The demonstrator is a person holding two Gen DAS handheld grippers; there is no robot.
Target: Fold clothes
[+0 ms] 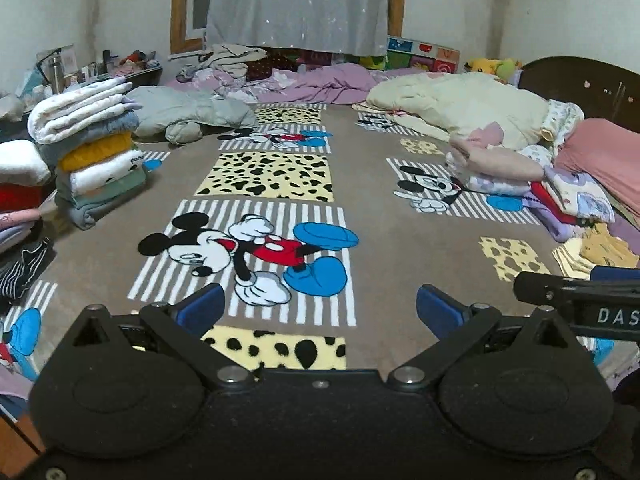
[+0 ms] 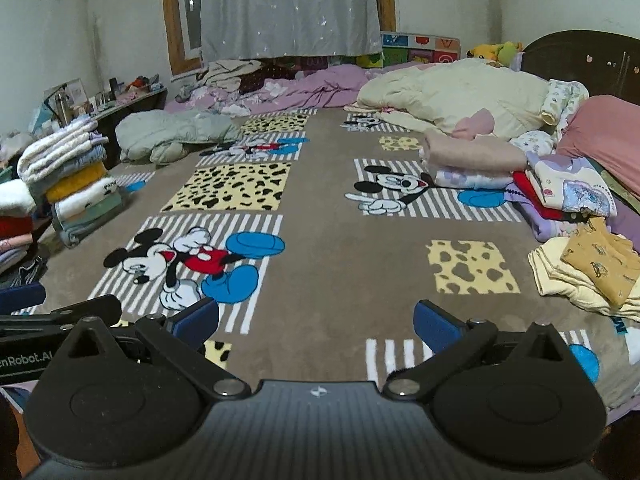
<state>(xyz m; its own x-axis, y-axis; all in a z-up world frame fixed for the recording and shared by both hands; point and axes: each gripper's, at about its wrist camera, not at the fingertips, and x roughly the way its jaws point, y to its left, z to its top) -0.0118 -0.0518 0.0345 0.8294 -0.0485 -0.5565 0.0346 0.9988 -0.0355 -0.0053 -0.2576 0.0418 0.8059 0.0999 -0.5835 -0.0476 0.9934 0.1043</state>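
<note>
Brown plush blanket (image 1: 384, 216) printed with cartoon mice covers the bed. Both the left gripper (image 1: 320, 308) and right gripper (image 2: 316, 318) hover over its near edge, blue fingers spread apart and empty. Folded clothes (image 1: 92, 148) are stacked at the left edge; unfolded yellow garments (image 2: 592, 272) lie at the right edge.

cartoon-mouse blanket (image 1: 372, 208), grey curtain (image 1: 298, 4), yellow plush toy (image 1: 494, 66)

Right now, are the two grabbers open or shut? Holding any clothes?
Left gripper: open, holding nothing.
Right gripper: open, holding nothing.
</note>
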